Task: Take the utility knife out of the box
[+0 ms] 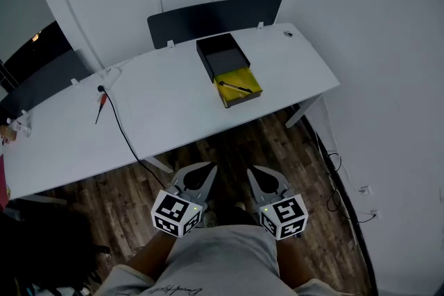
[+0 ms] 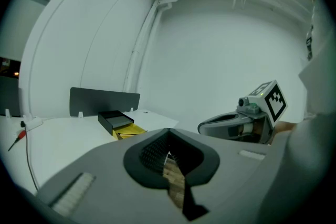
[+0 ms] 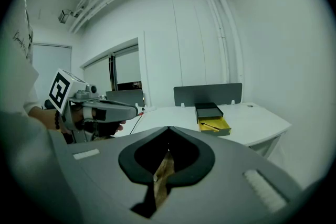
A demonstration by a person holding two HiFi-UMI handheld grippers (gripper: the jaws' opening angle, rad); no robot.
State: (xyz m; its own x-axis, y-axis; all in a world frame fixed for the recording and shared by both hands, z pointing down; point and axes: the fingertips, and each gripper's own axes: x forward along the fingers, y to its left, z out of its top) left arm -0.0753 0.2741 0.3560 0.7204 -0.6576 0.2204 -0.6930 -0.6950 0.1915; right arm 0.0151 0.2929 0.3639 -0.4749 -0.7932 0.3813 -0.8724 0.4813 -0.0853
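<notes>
On the white table lies a black box with its yellow tray slid out toward me. A dark utility knife rests in the tray. The box also shows far off in the left gripper view, and box and knife in the right gripper view. My left gripper and right gripper hang side by side over the wooden floor, well short of the table. Both are shut and hold nothing.
A dark divider panel stands behind the box. A black cable with a red-tipped probe crosses the table's left part and drops over the front edge. A white wall closes the right side, with cables on the floor beside it.
</notes>
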